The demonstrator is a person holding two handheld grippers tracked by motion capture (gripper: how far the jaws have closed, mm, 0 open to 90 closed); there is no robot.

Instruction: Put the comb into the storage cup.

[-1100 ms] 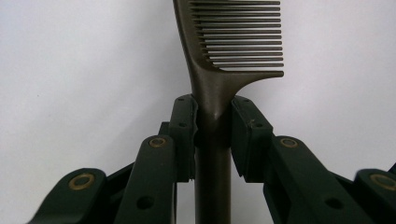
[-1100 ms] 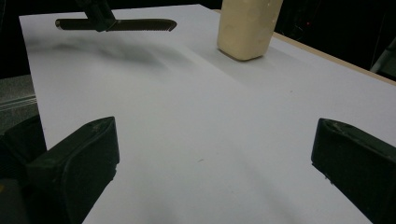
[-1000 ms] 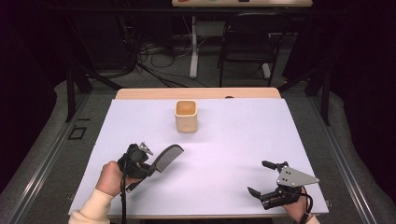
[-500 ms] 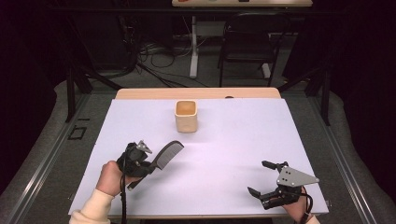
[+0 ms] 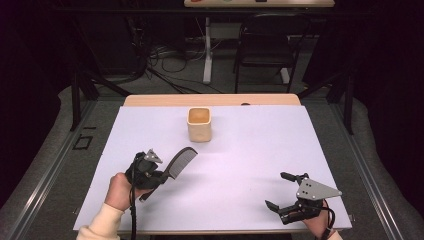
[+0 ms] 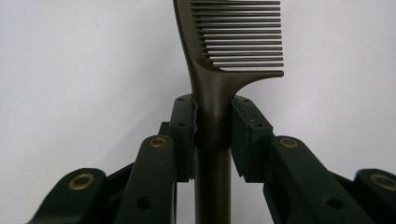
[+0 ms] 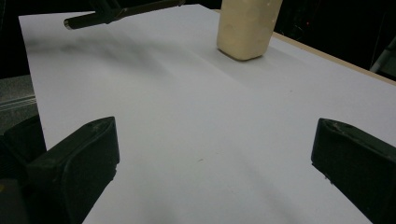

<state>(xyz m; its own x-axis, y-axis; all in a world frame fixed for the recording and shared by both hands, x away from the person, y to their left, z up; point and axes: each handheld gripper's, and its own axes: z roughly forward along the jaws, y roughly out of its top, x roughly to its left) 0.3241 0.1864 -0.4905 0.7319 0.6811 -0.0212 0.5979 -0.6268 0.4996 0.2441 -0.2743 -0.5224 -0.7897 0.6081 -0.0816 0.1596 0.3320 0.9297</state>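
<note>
**Comb in the left grip, cup ahead**

The dark comb (image 5: 180,161) is off the white table (image 5: 260,150), held at the near left with its toothed head pointing up and away toward the beige cup (image 5: 199,124), which stands upright near the far edge. My left gripper (image 5: 156,175) has it by the handle: in the left gripper view the comb (image 6: 219,70) runs straight up between the jaws, which press on the neck just below where the teeth begin, and the rest of the handle hangs down behind them.

I judge the step to be carrying the comb to the cup. To do it well I would keep the clamp firm, lift high enough to clear the rim, bring the comb over the open mouth, and tilt it toward upright before letting go, since the comb is long and the cup could tip if nudged from the side.

My right gripper (image 5: 285,192) rests at the near right, jaws spread wide and holding nothing, well apart from both.

The left gripper view gives the exact bite on the neck; the right gripper view adds the cup (image 7: 245,28) seen low and the comb's handle end (image 7: 93,18) clear above the sheet
</note>
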